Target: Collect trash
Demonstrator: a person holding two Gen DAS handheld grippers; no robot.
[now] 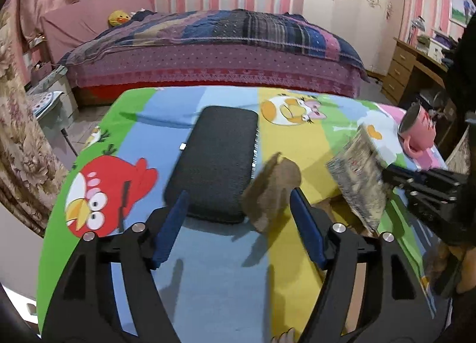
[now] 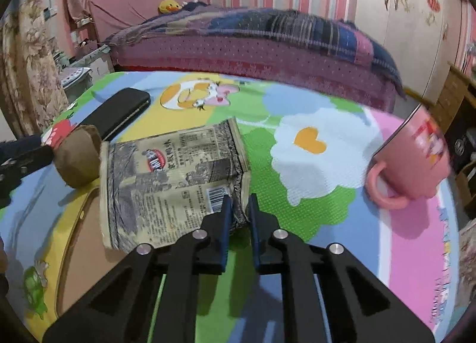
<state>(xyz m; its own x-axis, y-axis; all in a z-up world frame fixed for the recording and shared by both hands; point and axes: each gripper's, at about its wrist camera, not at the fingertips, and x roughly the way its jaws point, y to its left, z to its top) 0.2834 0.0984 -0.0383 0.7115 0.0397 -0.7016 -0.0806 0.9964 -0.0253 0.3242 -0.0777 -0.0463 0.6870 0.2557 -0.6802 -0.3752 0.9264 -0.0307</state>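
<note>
right gripper [image 2: 238,209] fingers pinched on the snack wrapper [image 2: 166,182] mid-bench, left gripper [image 1: 238,212] fingers wide with the brown paper wad [image 1: 270,191] loose between them, so pickup step underway; next likely lift wrapper clear toward a bin, none in view.

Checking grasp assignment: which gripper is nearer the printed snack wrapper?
Right. The right gripper is pinched on the snack wrapper's corner; the left gripper stands open beside it, around a brown wad.
</note>
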